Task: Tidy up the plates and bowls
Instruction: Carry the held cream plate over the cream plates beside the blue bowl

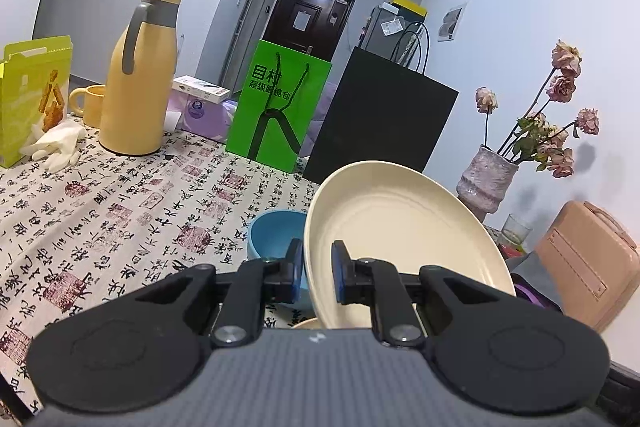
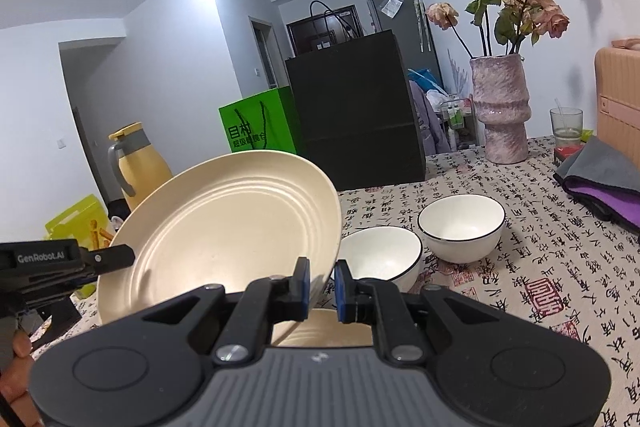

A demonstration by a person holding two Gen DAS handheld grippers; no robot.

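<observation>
Holding a cream plate (image 2: 224,223) between both grippers at once, so this looks like the carry stage of the tidy-up. The right gripper (image 2: 321,285) is pinching the plate's rim with its jaws nearly closed on the thin edge, and the left gripper (image 1: 318,269) is doing the same on the opposite rim, so the plate is tilting up off the bench (image 2: 500,259) rather than lying flat. Just under the right gripper there's another cream plate (image 2: 324,331) sitting flat, which I'm guessing is the stack it's heading for. Ahead and to the right of the right gripper, two white bowls (image 2: 460,227) are sitting side by side, close but I can't tell if they touch. Beyond the left gripper, a bit to its left, a blue bowl (image 1: 276,231) is waiting partly behind the held plate. Next move, as I read it: level the plate out, line it up over the flat one below, and only then ease both grips apart together. Letting one side go first could drop the plate on edge, so keeping the two hands in sync matters here.
</observation>
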